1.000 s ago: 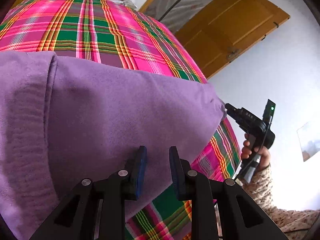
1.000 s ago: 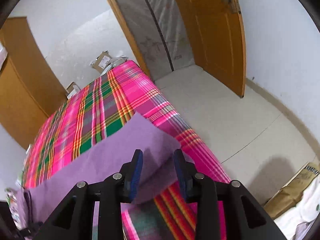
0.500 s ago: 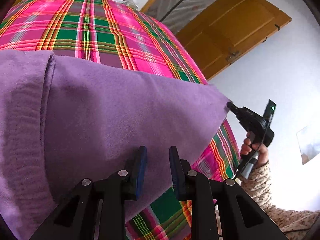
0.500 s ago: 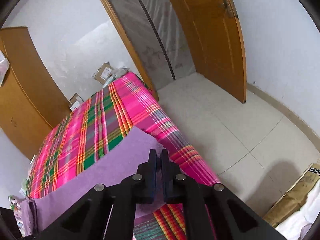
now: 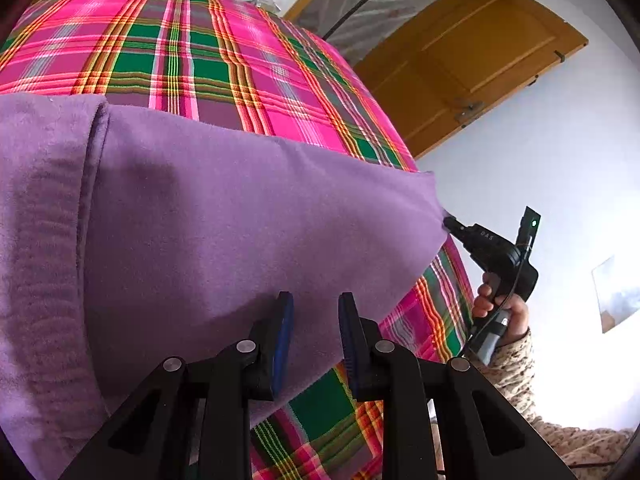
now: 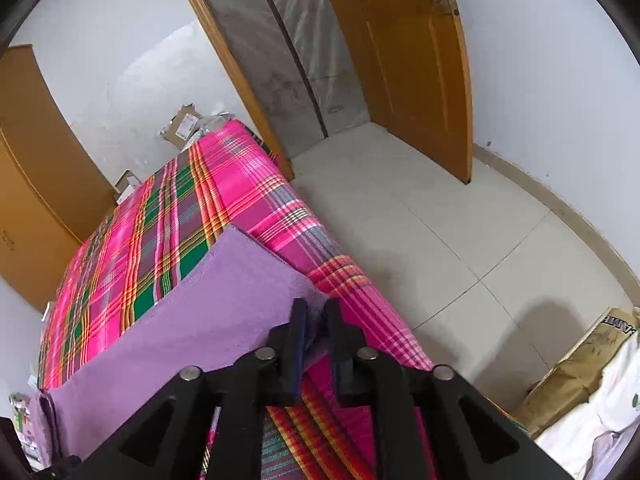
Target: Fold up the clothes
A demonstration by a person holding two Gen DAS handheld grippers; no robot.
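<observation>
A purple knit garment (image 5: 240, 220) lies spread on a bed with a pink and green plaid cover (image 5: 200, 60); its ribbed band (image 5: 40, 240) is at the left. My left gripper (image 5: 315, 308) is open just above the garment's near edge, with cloth showing under the gap. In the right wrist view my right gripper (image 6: 316, 310) is shut on a corner of the purple garment (image 6: 200, 320), at the bed's right edge. The left wrist view also shows that right gripper (image 5: 447, 222) pinching the stretched corner, held by a person's hand (image 5: 496, 308).
The plaid cover (image 6: 240, 184) runs back to cardboard boxes (image 6: 184, 124) by the wall. A tiled floor (image 6: 460, 240) and an open wooden door (image 6: 420, 60) lie to the right. A brown sack and white bags (image 6: 592, 380) sit at the lower right, and a wooden wardrobe (image 6: 32, 160) stands left.
My right gripper was open around the garment's corner a second ago and has shut on it, pulling the corner taut. The left gripper has stayed open in place.
</observation>
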